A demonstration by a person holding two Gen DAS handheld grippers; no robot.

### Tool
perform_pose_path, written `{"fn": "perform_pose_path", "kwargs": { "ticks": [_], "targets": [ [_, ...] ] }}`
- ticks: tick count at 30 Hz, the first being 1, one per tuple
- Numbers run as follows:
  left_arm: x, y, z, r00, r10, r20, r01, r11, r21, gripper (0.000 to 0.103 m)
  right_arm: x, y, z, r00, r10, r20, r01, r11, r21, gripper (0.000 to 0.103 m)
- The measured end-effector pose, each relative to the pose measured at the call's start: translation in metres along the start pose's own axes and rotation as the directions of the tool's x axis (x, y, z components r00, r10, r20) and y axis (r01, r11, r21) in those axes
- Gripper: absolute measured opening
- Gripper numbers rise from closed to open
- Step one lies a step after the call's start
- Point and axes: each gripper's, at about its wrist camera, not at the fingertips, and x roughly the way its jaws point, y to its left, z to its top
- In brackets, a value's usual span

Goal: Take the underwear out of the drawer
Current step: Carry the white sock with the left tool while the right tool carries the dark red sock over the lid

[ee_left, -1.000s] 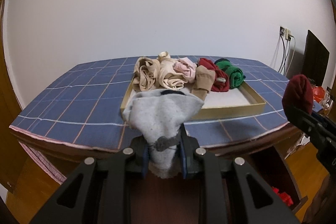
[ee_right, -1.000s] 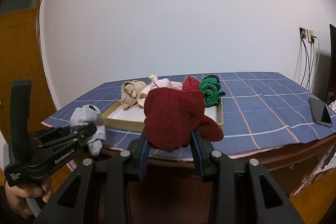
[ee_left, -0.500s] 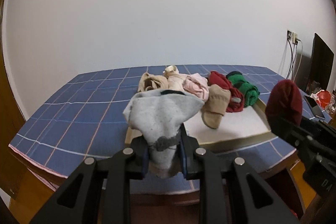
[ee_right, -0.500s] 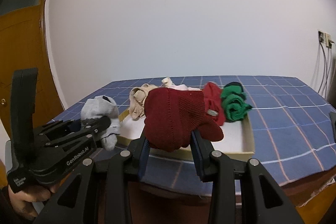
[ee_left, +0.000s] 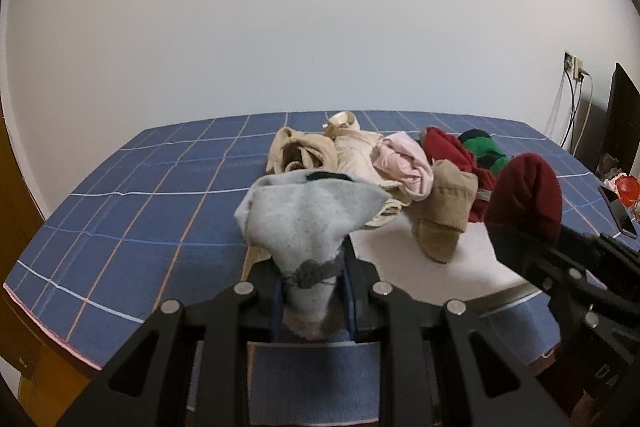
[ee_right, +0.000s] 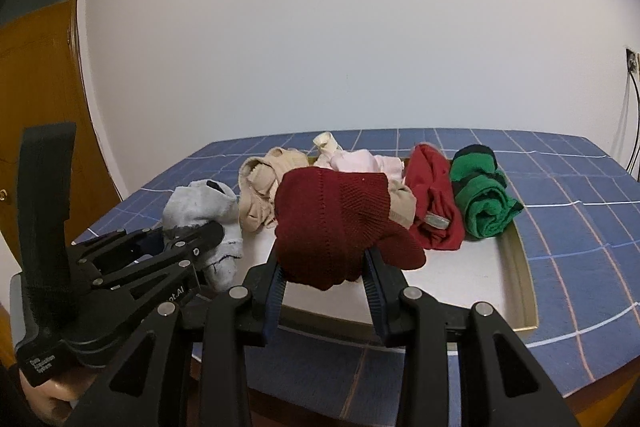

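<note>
The pale grey speckled knit garment (ee_left: 308, 211) is pinched in the left tool (ee_left: 310, 301), and the dark red ribbed knit garment (ee_right: 332, 223) is clamped in the right tool (ee_right: 326, 287); both hang above the near edge of the shallow beige tray-like drawer (ee_right: 520, 267) on the blue checked tabletop (ee_left: 140, 211). To finish well, carry each piece clear of the drawer rim, lower it onto bare cloth, then release. Beige, pink, red and green rolled items (ee_right: 480, 195) remain inside.
</note>
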Motion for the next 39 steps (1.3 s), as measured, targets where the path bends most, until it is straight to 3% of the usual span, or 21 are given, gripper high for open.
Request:
{"fn": "perform_pose_path", "kwargs": {
  "ticks": [20,39],
  "targets": [
    [0.045,0.007,0.0,0.995,0.019,-0.096,-0.019,1.0,-0.002,0.021,0.054,0.0,0.005,0.996,0.0,-0.092,0.001,1.0,0.009,0.039],
    [0.072,0.013,0.001,0.993,0.038,-0.111,-0.039,0.999,-0.008,0.022,0.09,0.003,0.002,0.986,0.013,-0.167,-0.011,1.0,0.013,0.04]
  ]
}}
